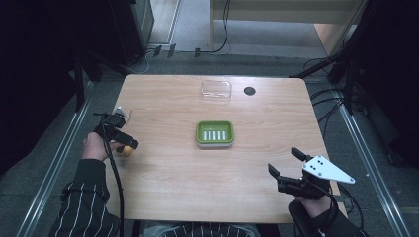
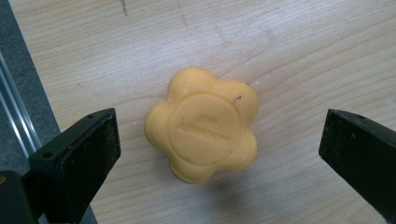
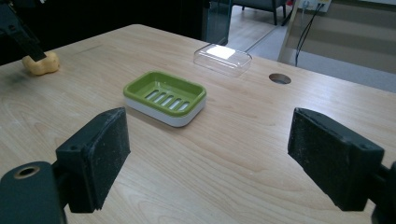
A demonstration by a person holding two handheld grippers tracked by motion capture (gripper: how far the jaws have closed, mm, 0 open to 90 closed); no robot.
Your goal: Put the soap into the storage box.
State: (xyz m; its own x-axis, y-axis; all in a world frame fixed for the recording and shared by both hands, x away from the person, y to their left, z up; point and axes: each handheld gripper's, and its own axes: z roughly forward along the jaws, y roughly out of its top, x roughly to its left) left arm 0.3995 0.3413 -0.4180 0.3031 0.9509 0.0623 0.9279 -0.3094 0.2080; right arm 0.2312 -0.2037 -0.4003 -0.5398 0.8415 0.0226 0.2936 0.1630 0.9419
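Note:
A yellow flower-shaped soap lies flat on the wooden table near its left edge. My left gripper hovers directly above it, open, one jaw on each side of the soap and neither touching it. A green soap dish with a white base stands at the table's middle. My right gripper is open near the front right corner and holds nothing. It faces the dish; farther off are the soap and the left gripper.
A clear plastic lid lies at the back of the table behind the dish, with a round cable hole to its right. Dark stands and cables surround the table. The soap sits close to the left table edge.

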